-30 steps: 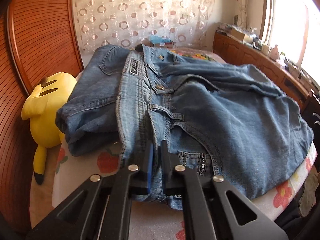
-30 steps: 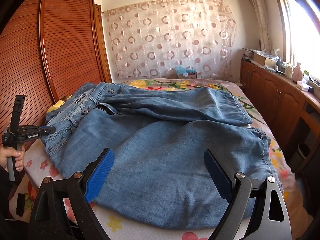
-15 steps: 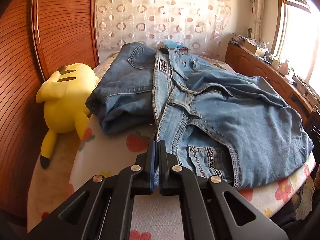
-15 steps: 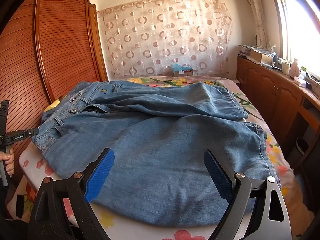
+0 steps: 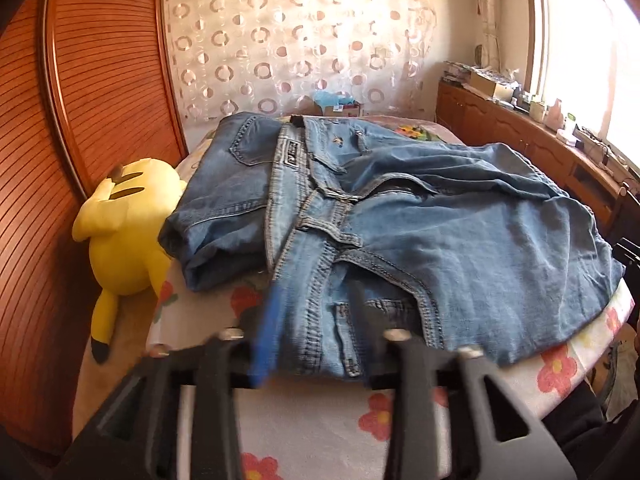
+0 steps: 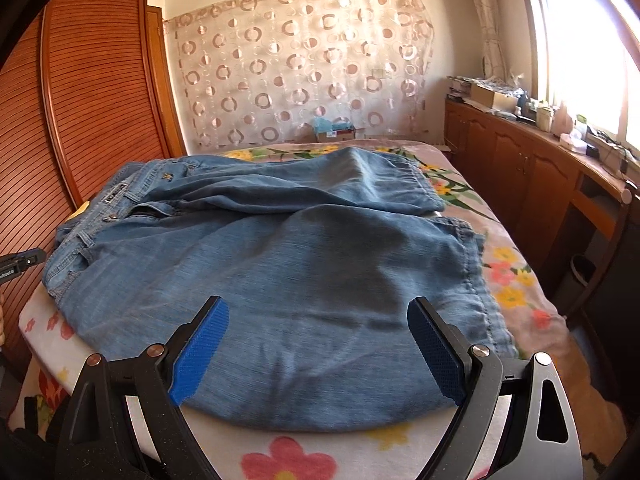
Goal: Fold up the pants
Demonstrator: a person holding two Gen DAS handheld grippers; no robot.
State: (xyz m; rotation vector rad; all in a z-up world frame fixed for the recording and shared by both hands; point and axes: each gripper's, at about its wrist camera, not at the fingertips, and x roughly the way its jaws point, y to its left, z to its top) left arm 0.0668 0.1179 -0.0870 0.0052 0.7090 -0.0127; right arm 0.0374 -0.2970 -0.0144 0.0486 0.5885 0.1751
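Blue denim pants (image 5: 420, 232) lie spread across the bed, waistband toward the left side, one part folded under near the plush toy. They also show in the right wrist view (image 6: 280, 272), legs running to the right. My left gripper (image 5: 316, 312) is open, its blurred jaws straddling the waistband corner at the near edge. My right gripper (image 6: 316, 344) is wide open and empty, held over the near edge of the trouser leg.
A yellow plush toy (image 5: 124, 232) sits between the bed and the wooden wardrobe (image 5: 80, 100) on the left. The floral bed cover (image 5: 320, 420) shows at the near edge. A wooden cabinet (image 6: 540, 184) with clutter runs along the right under the window.
My left gripper was shut and has opened, moving forward onto the waistband corner. My right gripper stayed open and drew back slightly over the leg.
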